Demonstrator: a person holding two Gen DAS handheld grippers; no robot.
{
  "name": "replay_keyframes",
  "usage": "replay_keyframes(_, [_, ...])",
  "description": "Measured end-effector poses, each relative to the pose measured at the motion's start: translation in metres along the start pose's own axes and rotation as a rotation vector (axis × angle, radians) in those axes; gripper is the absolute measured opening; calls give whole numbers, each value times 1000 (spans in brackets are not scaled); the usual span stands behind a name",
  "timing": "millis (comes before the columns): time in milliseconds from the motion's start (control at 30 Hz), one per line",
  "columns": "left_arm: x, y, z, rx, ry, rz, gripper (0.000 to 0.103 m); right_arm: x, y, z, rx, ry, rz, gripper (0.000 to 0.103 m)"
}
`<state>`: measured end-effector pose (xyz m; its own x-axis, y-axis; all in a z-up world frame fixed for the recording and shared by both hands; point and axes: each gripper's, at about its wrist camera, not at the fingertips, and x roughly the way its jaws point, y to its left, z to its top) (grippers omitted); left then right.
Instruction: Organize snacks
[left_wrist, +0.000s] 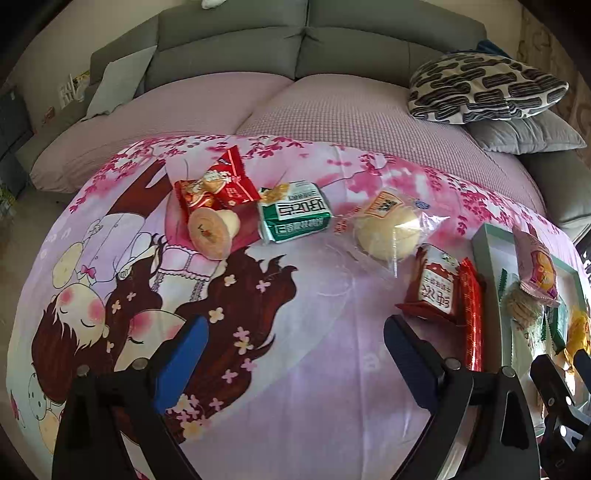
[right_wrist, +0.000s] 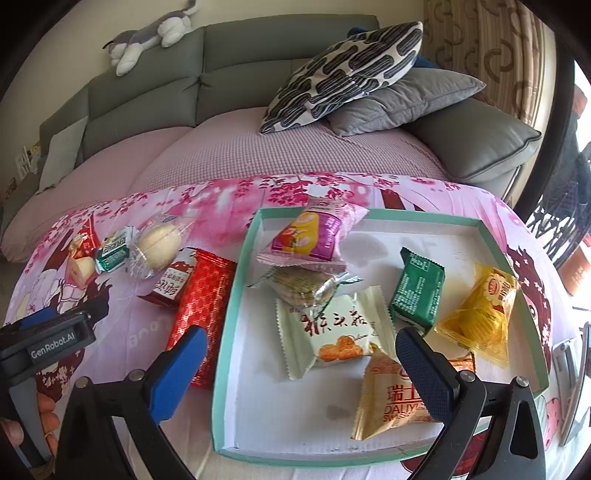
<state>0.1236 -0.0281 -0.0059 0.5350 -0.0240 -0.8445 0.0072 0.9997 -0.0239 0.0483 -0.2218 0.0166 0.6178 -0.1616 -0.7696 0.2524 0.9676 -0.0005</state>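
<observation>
A shallow teal-rimmed box (right_wrist: 236, 295) on the pink cartoon cloth holds several snacks: a pink pack (right_wrist: 314, 236), a round cracker pack (right_wrist: 303, 288), a white pack (right_wrist: 332, 332), a green pack (right_wrist: 417, 291), a yellow pack (right_wrist: 480, 310) and an orange Swiss-roll pack (right_wrist: 388, 398). Loose on the cloth lie red packs (left_wrist: 214, 184), a small cake (left_wrist: 210, 232), a green-white pack (left_wrist: 295, 210), a bun in clear wrap (left_wrist: 388, 229), a red-white pack (left_wrist: 436, 284) and a red foil pack (right_wrist: 203, 306). My left gripper (left_wrist: 295, 347) is open and empty over the cloth. My right gripper (right_wrist: 299, 354) is open and empty above the box.
A grey sofa (left_wrist: 295, 48) with pink seat covers stands behind the table. A patterned cushion (right_wrist: 343, 70) and a grey cushion (right_wrist: 402, 99) lie at the right. A plush cat (right_wrist: 147, 37) lies on the sofa back. The box (left_wrist: 491, 258) shows at the left wrist view's right edge.
</observation>
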Motion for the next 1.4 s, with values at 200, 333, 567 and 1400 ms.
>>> replay_keyframes(200, [-1, 22, 4, -40, -1, 33, 96, 3, 32, 0, -62, 0, 25, 103])
replay_keyframes(333, [1, 31, 4, -46, 8, 40, 96, 8, 53, -4, -120, 7, 6, 103])
replay_keyframes(567, [11, 50, 4, -78, 30, 58, 96, 22, 75, -6, -180, 26, -48, 95])
replay_keyframes(1400, [24, 44, -1, -46, 90, 7, 96, 22, 86, -7, -234, -13, -128, 22])
